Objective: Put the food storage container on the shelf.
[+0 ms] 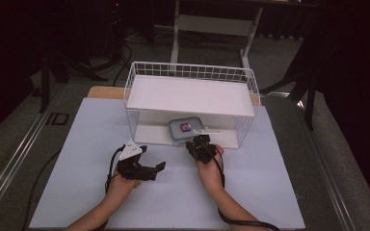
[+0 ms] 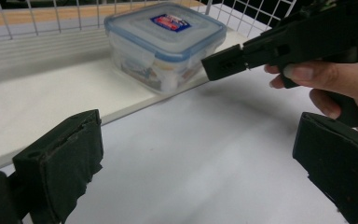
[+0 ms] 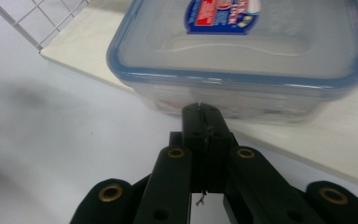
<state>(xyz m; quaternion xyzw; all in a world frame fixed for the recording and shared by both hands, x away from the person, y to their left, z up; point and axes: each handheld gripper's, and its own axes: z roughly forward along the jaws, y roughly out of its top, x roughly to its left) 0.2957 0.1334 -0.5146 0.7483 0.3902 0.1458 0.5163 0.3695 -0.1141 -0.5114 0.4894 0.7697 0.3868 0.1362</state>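
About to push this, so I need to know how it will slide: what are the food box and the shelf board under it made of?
The food box looks like clear, glossy plastic: its contents show through the walls, and the lid has a blue rim. The shelf board looks like matt white laminate or painted wood; which one cannot be told. The basket wire seems to be white-coated metal.

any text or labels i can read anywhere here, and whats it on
No text here can be read.
Blue and red sticker on the lid of the clear food container: it carries print, but too small and blurred to read in either gripper view.
Coloured label on the container's side wall: seen through the plastic, illegible.
Wire rack, table sheet and both tools: no markings visible.
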